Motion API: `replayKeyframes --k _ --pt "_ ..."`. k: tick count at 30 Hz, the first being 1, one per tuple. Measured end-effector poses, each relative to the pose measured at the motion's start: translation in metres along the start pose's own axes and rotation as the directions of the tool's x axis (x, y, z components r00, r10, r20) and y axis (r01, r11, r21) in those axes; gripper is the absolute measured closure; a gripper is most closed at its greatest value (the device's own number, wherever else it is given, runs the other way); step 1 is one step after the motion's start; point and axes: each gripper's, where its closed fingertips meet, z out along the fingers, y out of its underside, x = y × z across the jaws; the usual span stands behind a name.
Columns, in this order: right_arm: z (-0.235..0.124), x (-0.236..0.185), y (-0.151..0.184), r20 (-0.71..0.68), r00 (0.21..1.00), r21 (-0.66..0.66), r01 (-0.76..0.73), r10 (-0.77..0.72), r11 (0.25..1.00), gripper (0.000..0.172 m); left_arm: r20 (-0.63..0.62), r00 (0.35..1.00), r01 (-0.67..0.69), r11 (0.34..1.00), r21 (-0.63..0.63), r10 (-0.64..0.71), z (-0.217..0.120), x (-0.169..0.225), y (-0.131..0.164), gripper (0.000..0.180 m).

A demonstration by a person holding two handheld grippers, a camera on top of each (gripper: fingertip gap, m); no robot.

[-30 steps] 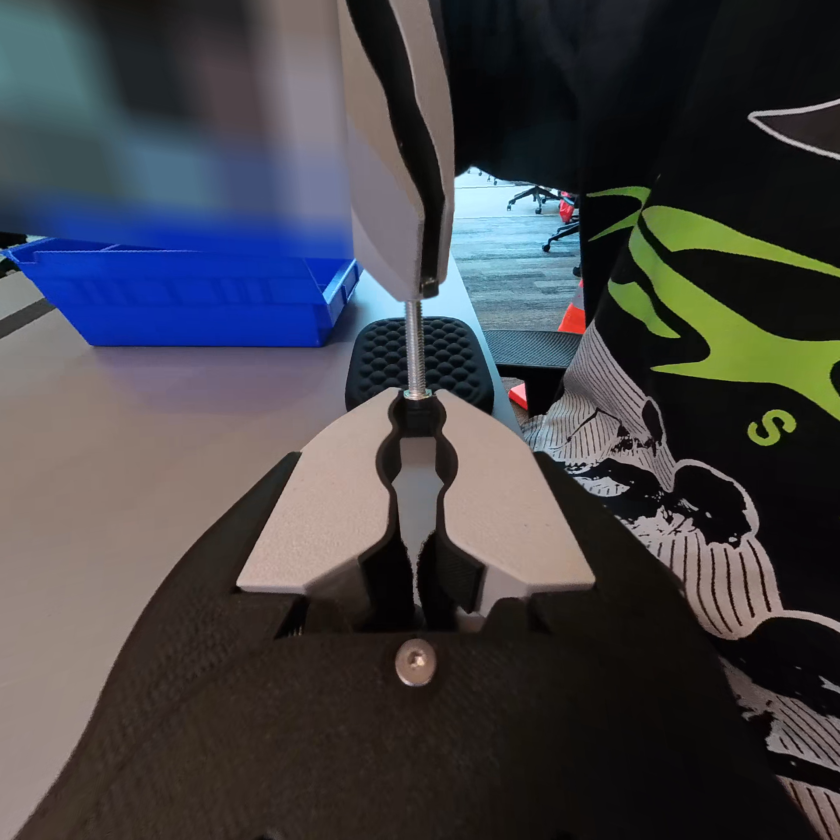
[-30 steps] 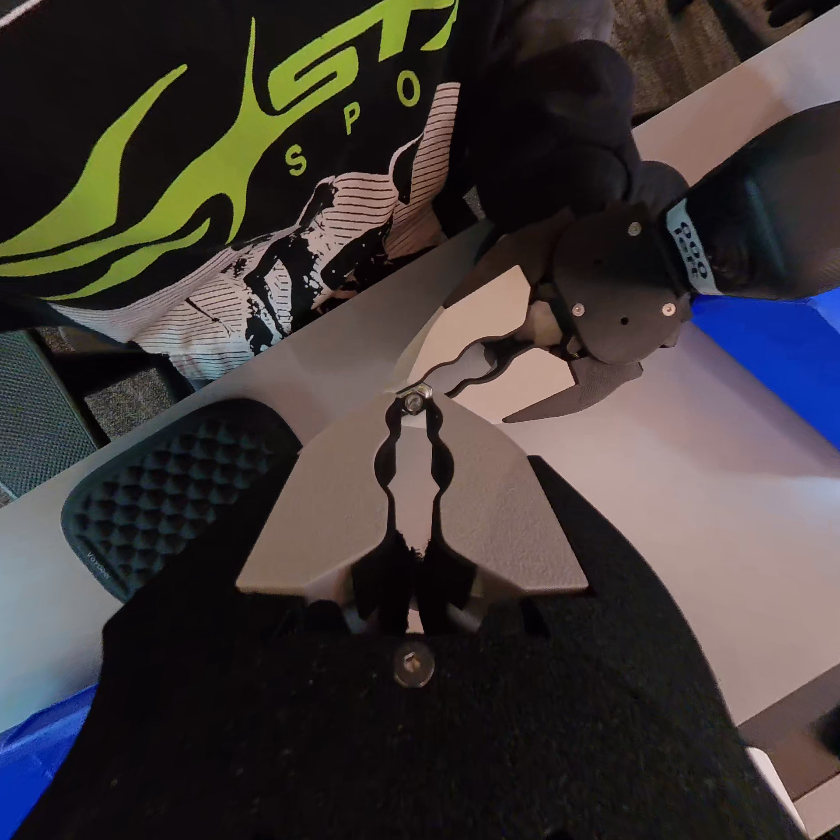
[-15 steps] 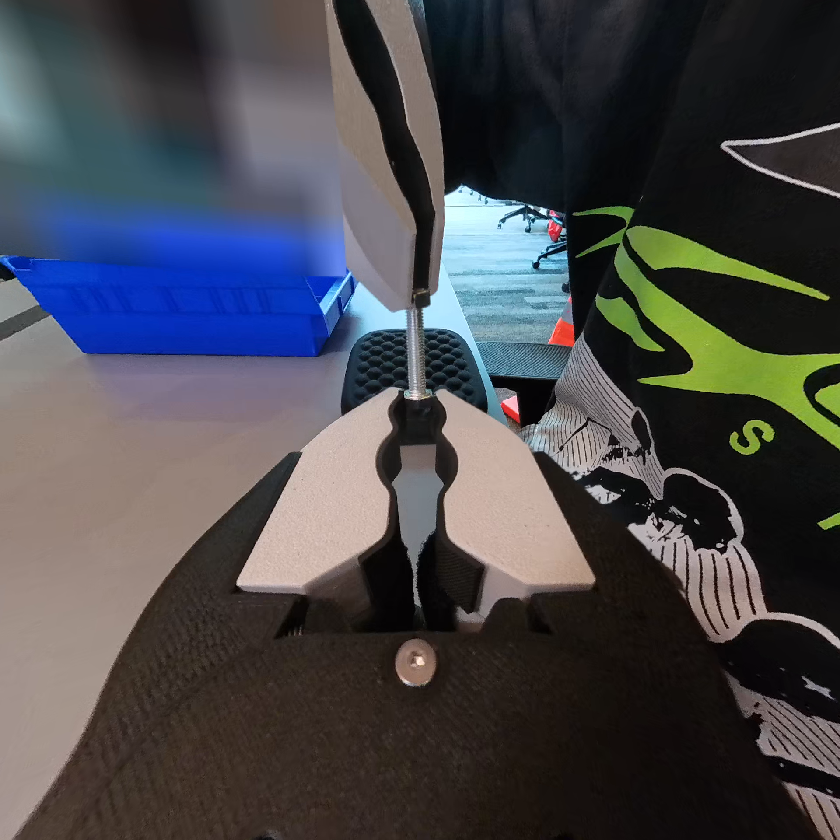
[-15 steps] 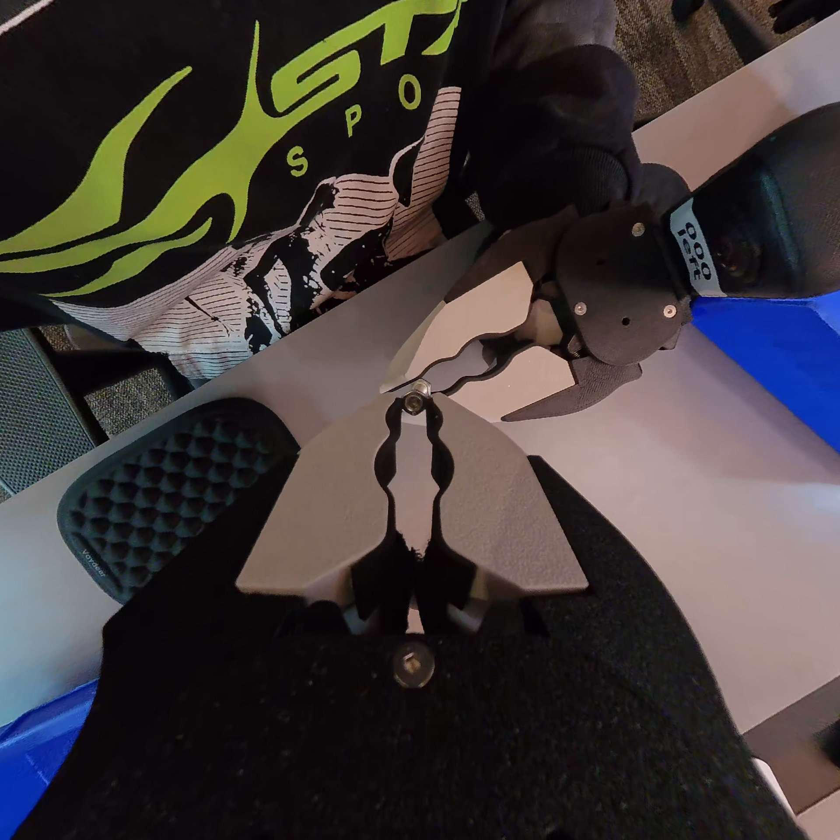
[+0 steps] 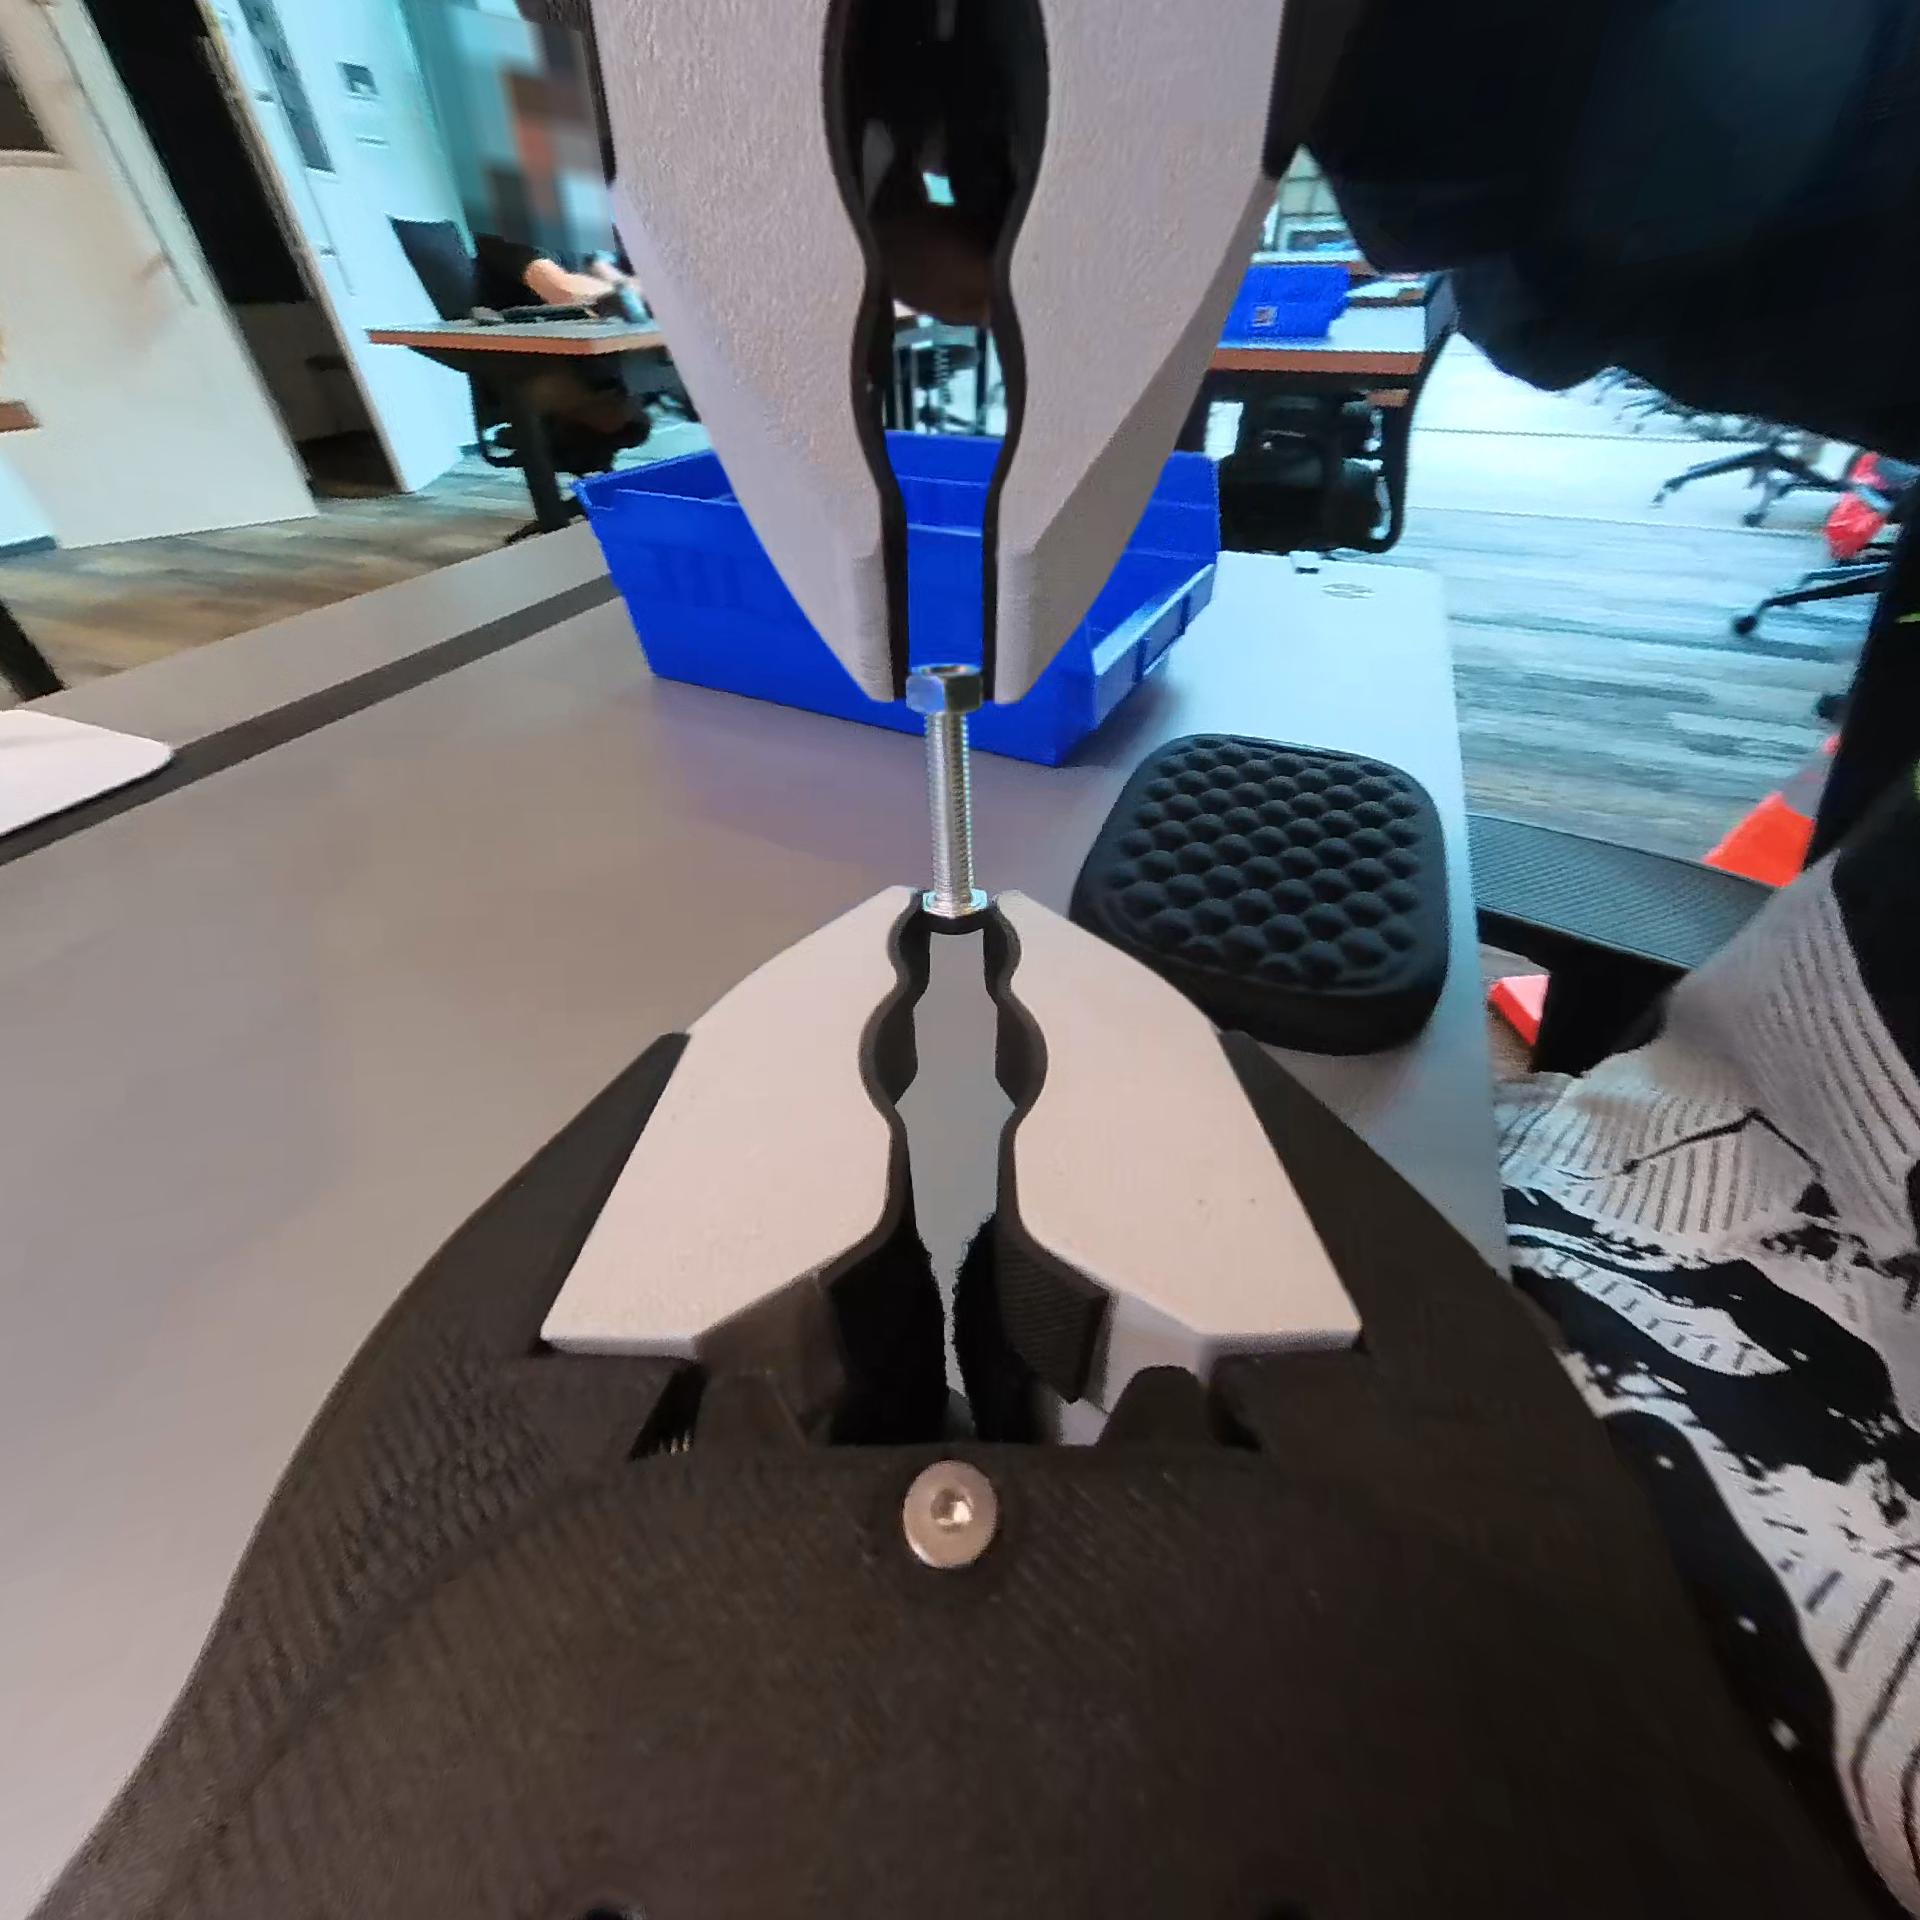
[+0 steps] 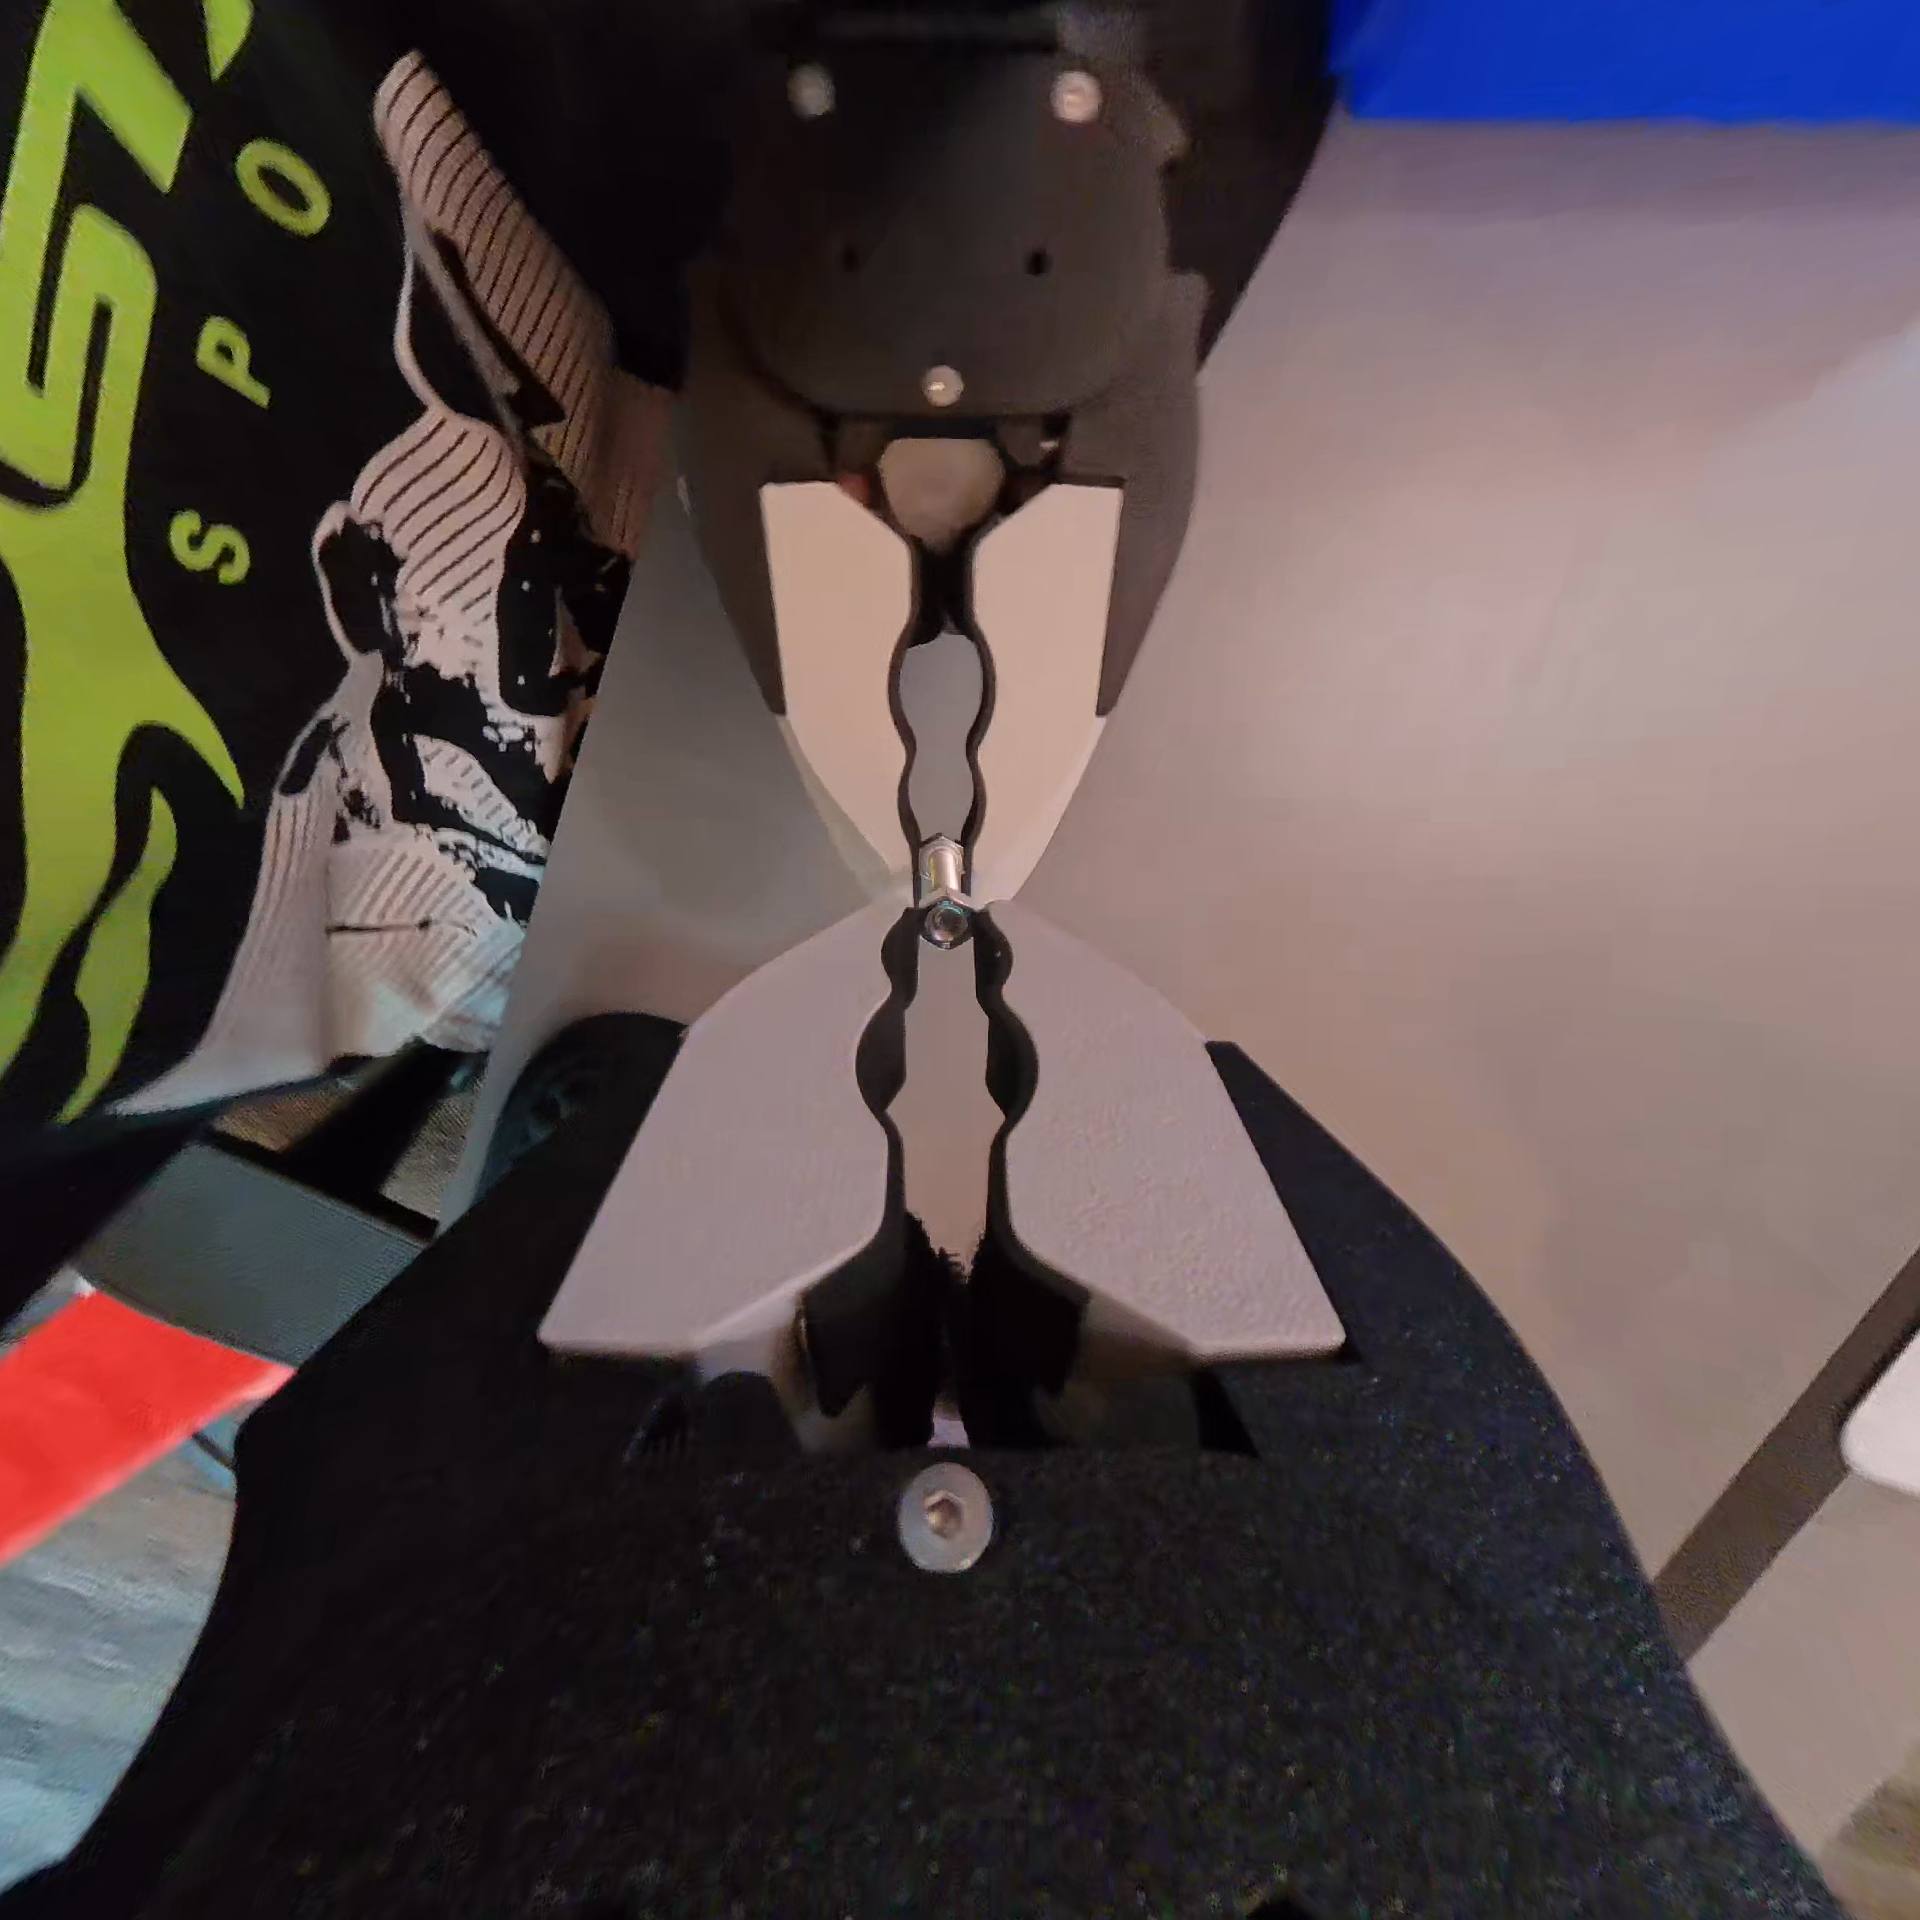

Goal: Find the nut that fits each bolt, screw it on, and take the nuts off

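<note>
A silver threaded bolt (image 5: 951,800) is held in the air between my two grippers, above the grey table (image 5: 416,935). My left gripper (image 5: 951,920) is shut on the bolt's near end, with both pads against its hex head. My right gripper (image 5: 943,681) comes down from above and is shut on a silver hex nut (image 5: 943,691) at the bolt's far tip. In the right wrist view my right gripper (image 6: 943,927) pinches the nut (image 6: 943,923), and the bolt's end shows in the nut's hole. The left gripper (image 6: 940,844) faces it and holds the short visible length of bolt (image 6: 938,871).
A blue plastic bin (image 5: 1122,623) stands on the table behind the grippers. A black dimpled pad (image 5: 1262,883) lies to the right, near the table's edge. A person in a black, green and white shirt (image 5: 1714,1195) is close on the right. A white flat item (image 5: 62,764) lies at the far left. Left tips to right tips: about 5 cm.
The two grippers have turned about a quarter turn relative to each other around the bolt's axis. The right one showed edge-on and now shows face-on. Both stayed shut on the bolt and nut.
</note>
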Motion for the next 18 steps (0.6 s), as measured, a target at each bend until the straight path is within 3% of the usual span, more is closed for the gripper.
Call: replayKeyframes --k 6,13,16,18 --pt "0.001 0.002 0.002 -0.029 0.998 0.004 -0.058 0.058 0.998 0.161 0.000 1.000 0.004 1.000 -0.003 -0.004 0.001 -0.001 0.001 0.171" --pt "-0.003 0.005 0.000 -0.059 0.995 0.066 -0.080 0.084 0.995 0.146 -0.003 1.000 0.009 1.000 0.011 -0.009 -0.001 -0.002 0.000 0.171" --pt "-0.006 0.007 -0.010 -0.089 0.981 0.259 -0.146 0.174 0.955 0.129 0.008 1.000 0.013 0.999 0.032 -0.013 -0.002 -0.004 -0.002 0.171" --pt "-0.006 0.010 -0.017 -0.079 0.953 0.469 -0.225 0.294 0.854 0.115 0.017 1.000 0.016 0.999 0.052 -0.017 -0.004 -0.005 -0.004 0.171"
